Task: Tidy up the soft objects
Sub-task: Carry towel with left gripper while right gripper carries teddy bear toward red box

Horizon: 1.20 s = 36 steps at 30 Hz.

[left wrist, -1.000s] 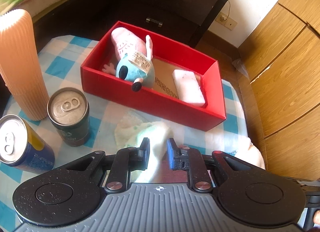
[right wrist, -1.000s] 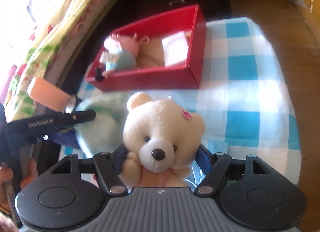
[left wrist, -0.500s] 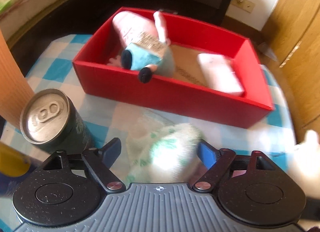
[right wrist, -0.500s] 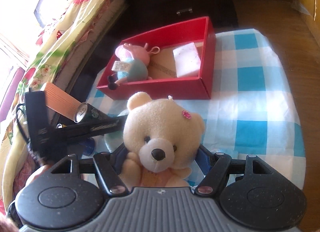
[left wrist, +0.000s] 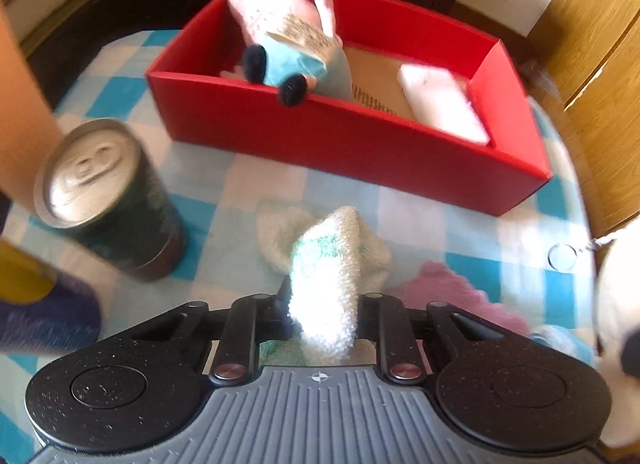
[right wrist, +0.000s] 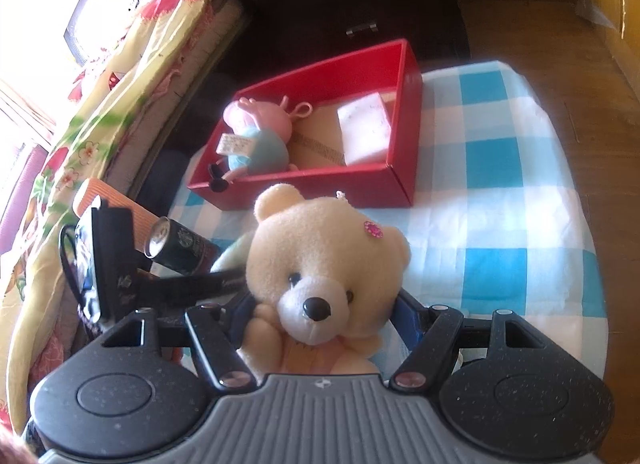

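A white-and-green towel (left wrist: 324,256) lies bunched on the checked tablecloth in front of the red box (left wrist: 360,144). My left gripper (left wrist: 324,296) points steeply down at it; its jaws are closing, with a ridge of the towel squeezed between them. My right gripper (right wrist: 320,316) is shut on a cream teddy bear (right wrist: 320,264), held above the cloth near the box (right wrist: 320,184). Inside the box lie a pink-and-blue pig plush (left wrist: 288,44) and a white soft block (left wrist: 440,104). A pink cloth (left wrist: 448,288) lies to the right of the towel.
A dark green can (left wrist: 108,200), a blue-and-yellow can (left wrist: 36,312) and an orange ribbed cylinder (left wrist: 20,104) stand left of the towel. A bed with a floral cover (right wrist: 100,104) and dark drawers (right wrist: 340,4) lie beyond the table. Wooden cupboards (left wrist: 592,44) stand on the right.
My left gripper opened wide, sank over the towel and closed on it, bunching it into a ridge. The right gripper keeps the teddy bear in the same grip.
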Available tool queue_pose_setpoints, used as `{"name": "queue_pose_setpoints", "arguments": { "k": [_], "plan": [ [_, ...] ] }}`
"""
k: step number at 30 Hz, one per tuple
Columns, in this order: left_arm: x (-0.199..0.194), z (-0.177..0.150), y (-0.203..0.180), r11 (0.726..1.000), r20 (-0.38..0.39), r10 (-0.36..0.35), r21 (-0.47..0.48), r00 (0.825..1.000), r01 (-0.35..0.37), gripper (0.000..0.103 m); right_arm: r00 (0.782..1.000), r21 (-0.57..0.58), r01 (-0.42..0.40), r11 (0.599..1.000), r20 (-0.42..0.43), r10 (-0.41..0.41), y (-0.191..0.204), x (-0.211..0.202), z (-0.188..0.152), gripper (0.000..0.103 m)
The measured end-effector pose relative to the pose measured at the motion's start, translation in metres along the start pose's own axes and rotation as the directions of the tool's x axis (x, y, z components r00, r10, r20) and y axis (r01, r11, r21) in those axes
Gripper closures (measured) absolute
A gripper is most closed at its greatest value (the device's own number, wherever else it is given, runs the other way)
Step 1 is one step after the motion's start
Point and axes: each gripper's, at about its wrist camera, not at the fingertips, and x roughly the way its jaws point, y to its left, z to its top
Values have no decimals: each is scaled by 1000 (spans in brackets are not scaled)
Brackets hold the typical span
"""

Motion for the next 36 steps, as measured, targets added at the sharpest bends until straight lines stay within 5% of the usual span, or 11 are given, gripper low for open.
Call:
{"name": "queue_pose_setpoints", "arguments": {
  "k": [13, 20, 36],
  "plan": [
    [-111, 4, 4, 993, 239, -116, 13, 964, 116, 84, 993, -71, 24, 997, 114, -16, 32, -20, 1, 55],
    [-147, 4, -17, 994, 326, -108, 48, 939, 98, 84, 975, -100, 50, 994, 219, -27, 46, -42, 6, 55],
    [-159, 21, -33, 997, 401, -77, 60, 913, 57, 83, 929, -150, 117, 982, 366, -54, 72, -56, 21, 55]
  ]
}}
